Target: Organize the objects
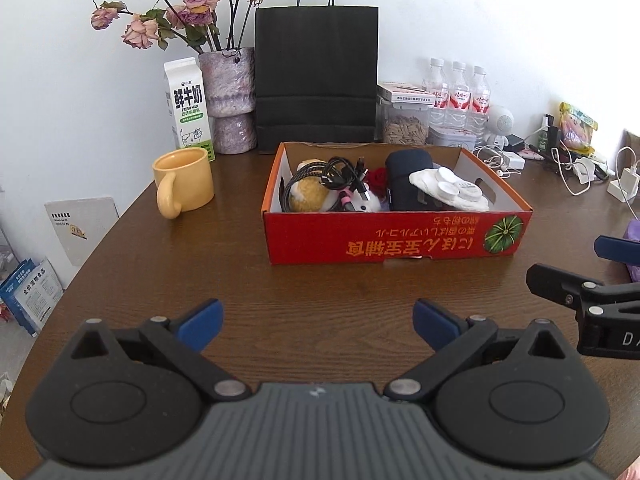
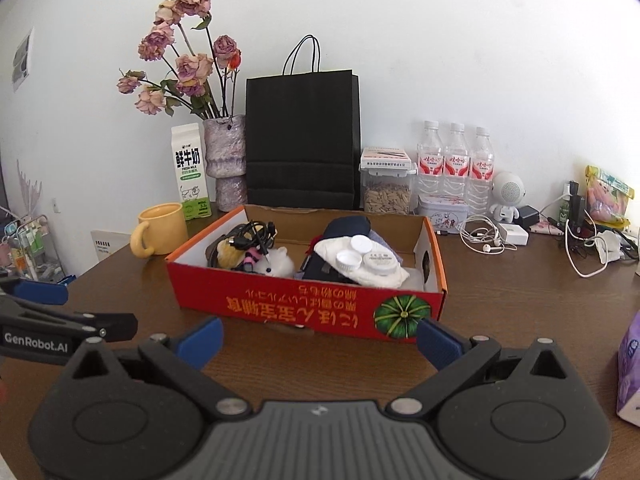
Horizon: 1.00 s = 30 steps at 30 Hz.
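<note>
while both grippers, left gripper [image 1: 318, 322] and right gripper [image 2: 318, 340], hang empty with jaws wide, the red cardboard box [image 1: 400, 236] corrals loose clutter on the worktop [image 1: 200, 264].

Home, cluttered wooden table [image 1: 120, 248], vase of dried roses [image 1: 227, 92], milk carton [image 1: 188, 108]
</note>
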### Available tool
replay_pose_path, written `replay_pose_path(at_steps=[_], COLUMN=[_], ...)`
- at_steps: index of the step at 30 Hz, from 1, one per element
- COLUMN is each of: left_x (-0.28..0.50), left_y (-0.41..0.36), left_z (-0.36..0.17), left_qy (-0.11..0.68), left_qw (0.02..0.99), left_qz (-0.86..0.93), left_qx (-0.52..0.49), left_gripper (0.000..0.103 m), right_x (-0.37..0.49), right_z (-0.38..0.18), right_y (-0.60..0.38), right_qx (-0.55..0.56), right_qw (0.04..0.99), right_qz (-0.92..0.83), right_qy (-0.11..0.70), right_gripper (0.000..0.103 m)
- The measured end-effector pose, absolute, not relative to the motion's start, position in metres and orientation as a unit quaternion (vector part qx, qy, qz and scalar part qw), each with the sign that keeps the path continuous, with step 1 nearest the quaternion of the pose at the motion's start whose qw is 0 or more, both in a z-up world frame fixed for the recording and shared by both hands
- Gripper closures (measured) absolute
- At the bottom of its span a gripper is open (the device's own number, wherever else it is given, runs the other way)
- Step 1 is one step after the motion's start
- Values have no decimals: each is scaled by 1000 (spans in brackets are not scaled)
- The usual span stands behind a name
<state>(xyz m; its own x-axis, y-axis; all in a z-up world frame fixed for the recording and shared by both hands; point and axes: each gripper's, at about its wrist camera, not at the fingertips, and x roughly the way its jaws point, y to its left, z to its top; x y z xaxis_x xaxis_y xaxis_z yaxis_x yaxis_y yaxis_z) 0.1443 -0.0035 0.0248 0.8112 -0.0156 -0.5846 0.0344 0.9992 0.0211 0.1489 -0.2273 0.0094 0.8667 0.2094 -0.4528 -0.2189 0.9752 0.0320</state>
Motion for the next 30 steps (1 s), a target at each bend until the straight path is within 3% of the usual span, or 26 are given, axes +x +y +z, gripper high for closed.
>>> replay_pose_path(at_steps=[30], left_x=[132], left_y=[-6], left_z=[29], left_qy=[300], left_qw=[954], left_qz=[-16], left_qx=[17], left_gripper=[0], right_x=[127], right_z=[12], right_y=[-225], right_qx=[-13], right_qw=[967], right_qz=[112], right_qy=[230], right_gripper=[0])
